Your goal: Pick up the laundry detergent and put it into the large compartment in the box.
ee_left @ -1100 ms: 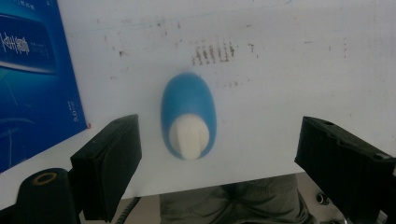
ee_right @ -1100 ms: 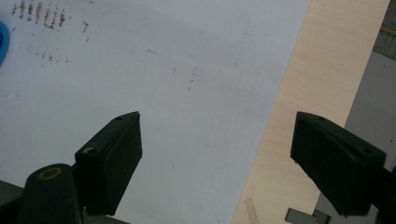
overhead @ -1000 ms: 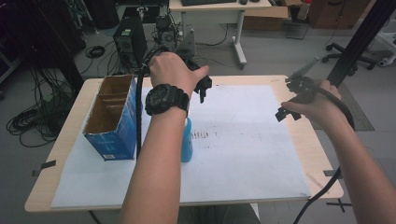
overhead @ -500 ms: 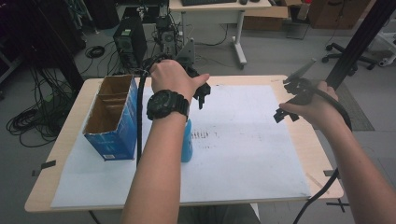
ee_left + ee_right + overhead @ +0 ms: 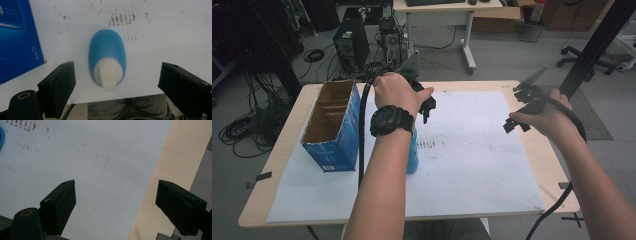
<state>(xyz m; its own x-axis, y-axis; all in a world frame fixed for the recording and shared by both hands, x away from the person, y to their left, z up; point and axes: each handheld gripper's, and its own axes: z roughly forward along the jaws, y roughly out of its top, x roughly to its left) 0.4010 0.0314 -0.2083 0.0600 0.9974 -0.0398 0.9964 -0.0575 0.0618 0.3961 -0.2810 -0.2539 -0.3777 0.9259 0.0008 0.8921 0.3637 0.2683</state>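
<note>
A blue bottle (image 5: pixel 107 47) with a white cap (image 5: pixel 108 76) stands on the white sheet, seen from above in the left gripper view. My left gripper (image 5: pixel 115 72) hangs over it, open; the wide-set jaws stand on either side of the cap and touch nothing. In the high view the left gripper (image 5: pixel 427 106) points down, and the forearm hides most of the bottle (image 5: pixel 413 152). My right gripper (image 5: pixel 512 125) is held above the sheet's right edge, open with nothing between its fingers (image 5: pixel 62 202).
An open blue carton (image 5: pixel 332 132) stands to the left of the bottle. The white sheet (image 5: pixel 477 155) covers most of the wooden table (image 5: pixel 557 170). Cables trail from both grippers. Desks, computer towers and cables are on the floor behind the table.
My left hand and gripper have sunk a little toward the bottle. The right hand has kept still.
</note>
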